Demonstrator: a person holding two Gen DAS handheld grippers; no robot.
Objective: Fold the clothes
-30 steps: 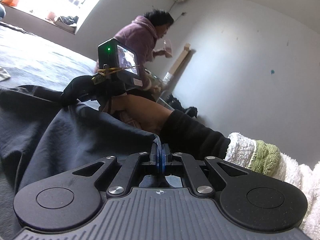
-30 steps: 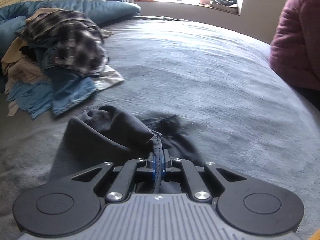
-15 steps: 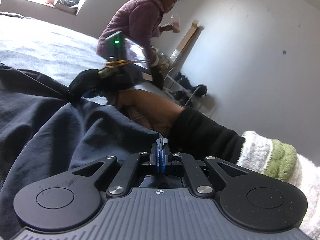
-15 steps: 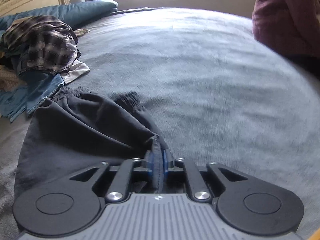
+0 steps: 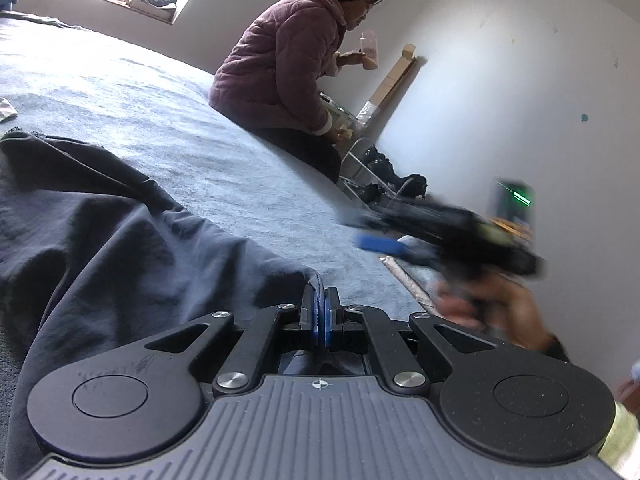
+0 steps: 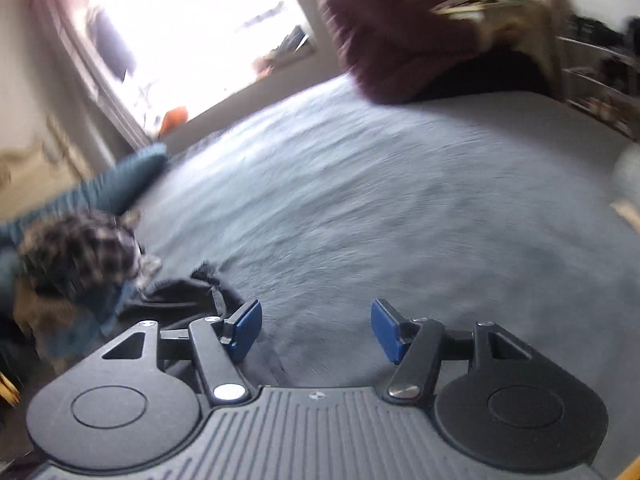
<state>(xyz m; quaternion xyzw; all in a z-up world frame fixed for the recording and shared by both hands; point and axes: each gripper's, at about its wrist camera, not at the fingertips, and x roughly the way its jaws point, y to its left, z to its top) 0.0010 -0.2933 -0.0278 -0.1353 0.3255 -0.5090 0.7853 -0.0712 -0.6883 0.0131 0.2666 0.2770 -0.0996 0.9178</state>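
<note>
- Two grippers work over a grey bed (image 5: pixel 240 184); both wrist views look forward along the fingers.
- Left gripper (image 5: pixel 320 320): its blue pads are pressed together, pinching a hem of the dark garment (image 5: pixel 120 240).
- That garment lies rumpled on the bed, spreading from the left gripper toward 9 and 10 o'clock in the left view.
- Right gripper (image 6: pixel 316 328): jaws are opening, blue pads well apart, with only bed cover showing between them and nothing held.
- In the right view, which is blurred and tilted, the garment's edge sits at 8 o'clock, just beside the left pad.
- In the left view the right gripper appears blurred at 3 o'clock, clear of the garment, with a hand (image 5: pixel 492 308) under it.
- Clothes pile (image 6: pixel 76 256), topped by plaid, lies at 9 o'clock in the right view, next to the garment.
- A person (image 5: pixel 288 64) in a purple jacket sits on the far edge of the bed at 12 o'clock.
</note>
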